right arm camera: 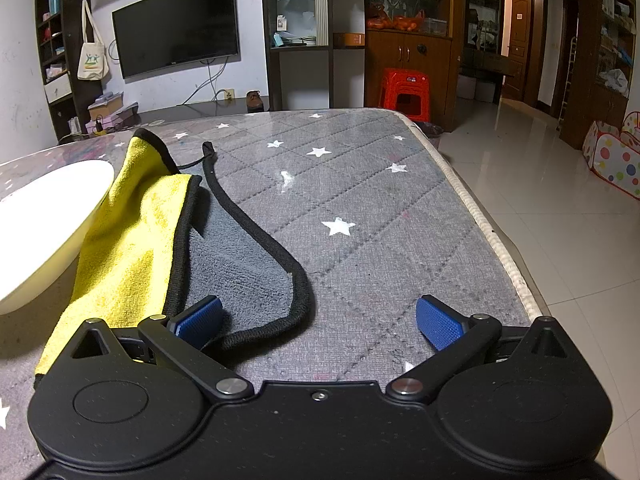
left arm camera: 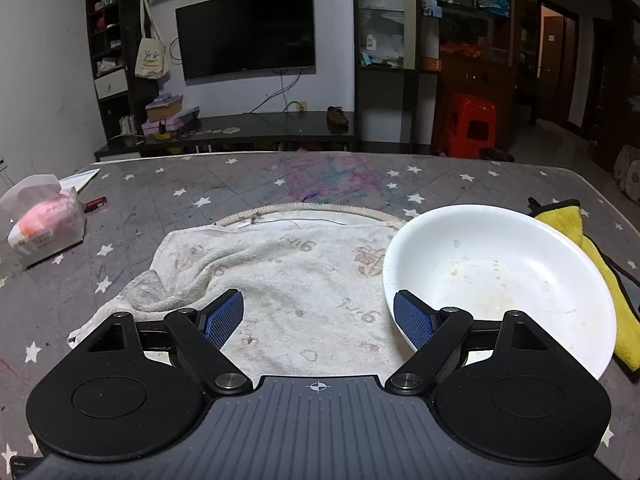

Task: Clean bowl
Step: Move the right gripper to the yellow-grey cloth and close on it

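Observation:
A white bowl (left arm camera: 496, 280) with food smears inside sits at the right of the table, its near rim beside my left gripper's right pad. The left gripper (left arm camera: 319, 320) is open above a dirty white towel (left arm camera: 288, 276). In the right wrist view the bowl (right arm camera: 44, 228) is at the far left. A yellow and grey cloth (right arm camera: 136, 232) with black edging lies just right of it. My right gripper (right arm camera: 318, 320) is open, low over the cloth's near corner, its left pad above the grey side. Nothing is between either pair of fingers.
A tissue pack (left arm camera: 44, 224) and a red pen (left arm camera: 94, 203) lie at the table's left. A round plate rim (left arm camera: 304, 210) shows under the towel. The table's right edge (right arm camera: 492, 232) drops to a tiled floor. A red stool (right arm camera: 404, 94) stands beyond the far edge.

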A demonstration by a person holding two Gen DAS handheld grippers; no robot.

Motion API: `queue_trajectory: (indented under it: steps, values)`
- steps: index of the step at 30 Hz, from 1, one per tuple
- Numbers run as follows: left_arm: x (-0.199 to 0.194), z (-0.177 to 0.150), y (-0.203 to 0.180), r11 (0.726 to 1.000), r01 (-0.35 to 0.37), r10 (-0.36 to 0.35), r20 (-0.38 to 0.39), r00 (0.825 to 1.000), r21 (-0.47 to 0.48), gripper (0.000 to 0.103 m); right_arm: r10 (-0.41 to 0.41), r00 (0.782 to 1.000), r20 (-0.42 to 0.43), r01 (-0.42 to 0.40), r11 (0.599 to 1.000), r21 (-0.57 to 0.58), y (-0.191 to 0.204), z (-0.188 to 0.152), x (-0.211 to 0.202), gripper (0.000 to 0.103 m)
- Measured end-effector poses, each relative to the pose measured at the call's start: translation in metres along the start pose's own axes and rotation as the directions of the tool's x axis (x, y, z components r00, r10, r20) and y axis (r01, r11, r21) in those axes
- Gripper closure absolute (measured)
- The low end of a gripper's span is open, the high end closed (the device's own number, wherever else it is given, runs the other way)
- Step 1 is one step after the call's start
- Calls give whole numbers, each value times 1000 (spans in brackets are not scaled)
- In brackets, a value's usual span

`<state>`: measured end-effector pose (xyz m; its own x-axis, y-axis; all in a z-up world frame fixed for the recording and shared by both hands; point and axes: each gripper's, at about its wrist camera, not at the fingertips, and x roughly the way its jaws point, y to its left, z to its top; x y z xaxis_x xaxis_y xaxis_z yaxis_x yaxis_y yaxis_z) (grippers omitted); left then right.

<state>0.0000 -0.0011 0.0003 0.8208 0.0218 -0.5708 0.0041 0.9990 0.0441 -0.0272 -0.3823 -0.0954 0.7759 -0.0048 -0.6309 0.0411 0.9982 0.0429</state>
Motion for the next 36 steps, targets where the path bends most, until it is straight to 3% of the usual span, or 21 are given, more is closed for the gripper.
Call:
queue_trajectory:
  steps: [14,21,27,34,36]
  values:
    - [-2,4,-14,995,80,-85,-90,992,-63,21,14,999,38,-14,1000,8,0,3,-7,0]
    - [4,3,-31,992,97,-107,-138,985,-76,27,113,988,108,-110,993,-29,12,16,-33,2]
    - [12,1,-41,992,96,-110,-176,978,-85,29,204,977,61,-195,971,-138,37,17,-23,8]
    - [20,-1,-52,992,108,-121,-208,971,-71,38,214,976,37,-205,963,-173,52,30,10,9]
    - [24,-2,-55,991,113,-126,-221,967,-67,40,216,976,19,-209,962,-175,54,33,19,15]
